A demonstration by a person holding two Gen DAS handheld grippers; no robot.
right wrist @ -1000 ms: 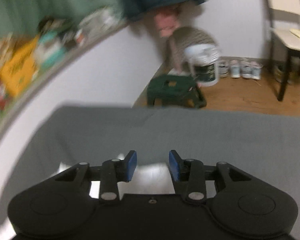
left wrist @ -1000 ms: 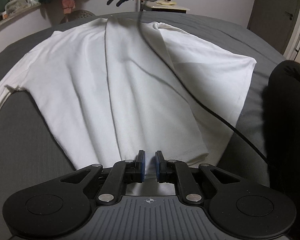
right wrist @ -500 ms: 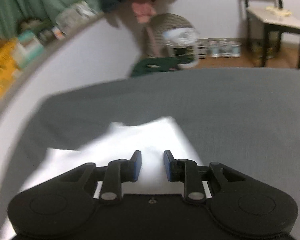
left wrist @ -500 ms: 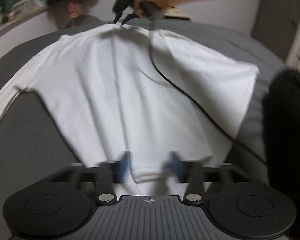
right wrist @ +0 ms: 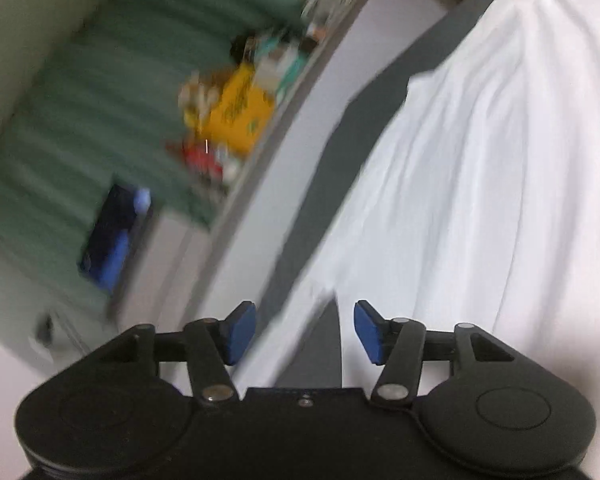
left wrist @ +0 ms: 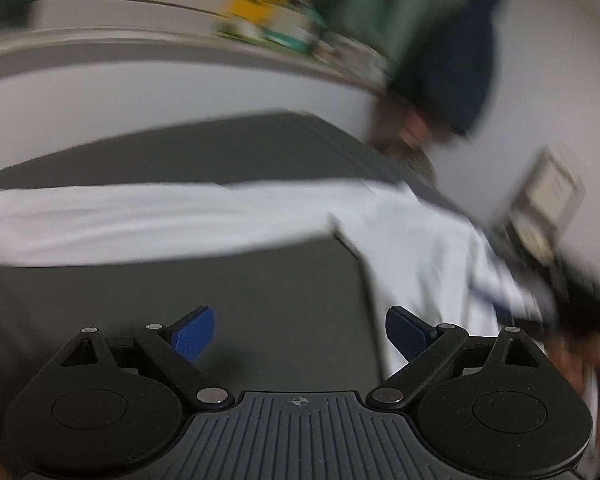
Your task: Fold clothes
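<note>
Both pics are blurring too much to read any labels. Left gripper [left wrist: 299, 334] and right gripper [right wrist: 305, 331] are both opening over the white shirt [right wrist: 480, 184], gripping nothing.

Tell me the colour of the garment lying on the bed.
White. The garment shows best in the right wrist view, spread over the dark grey bed.
</note>
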